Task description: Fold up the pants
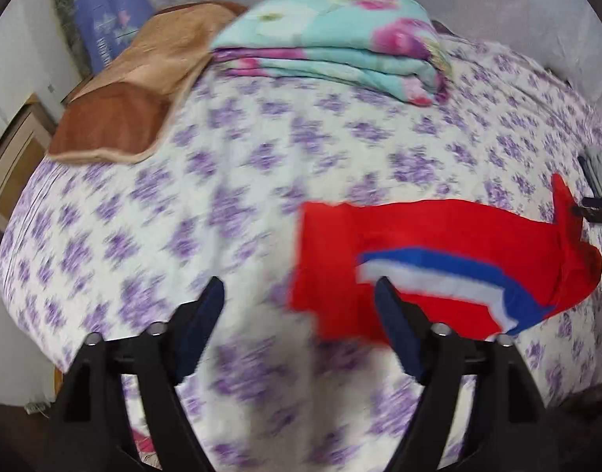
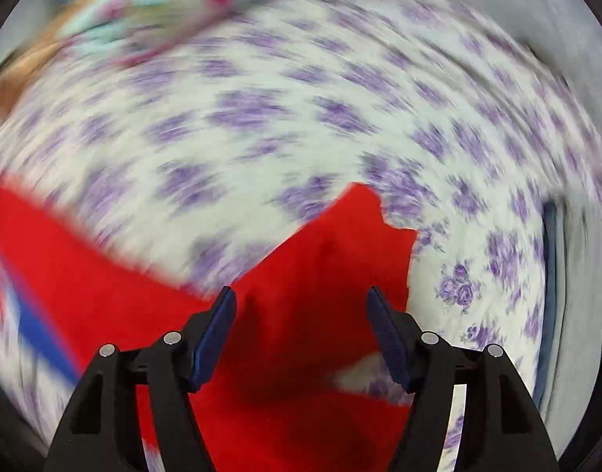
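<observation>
Red pants [image 1: 438, 236] with a blue and white side stripe [image 1: 438, 271] lie on the bed's purple-flowered sheet [image 1: 230, 181], stretched to the right. My left gripper [image 1: 299, 287] is open and empty, hovering above the sheet just left of the pants' near end. My right gripper [image 2: 301, 295] is open, with the red fabric [image 2: 312, 275] lying between and below its fingers; the jaws do not close on it. The right wrist view is strongly blurred. The right gripper's tip [image 1: 593, 208] also shows at the far right of the left wrist view, by a raised corner of the pants.
A folded turquoise floral quilt [image 1: 332, 39] and a brown blanket [image 1: 143, 78] lie at the far side of the bed. A wooden cabinet [image 1: 17, 157] stands to the left. The bed's edge falls away at left and right.
</observation>
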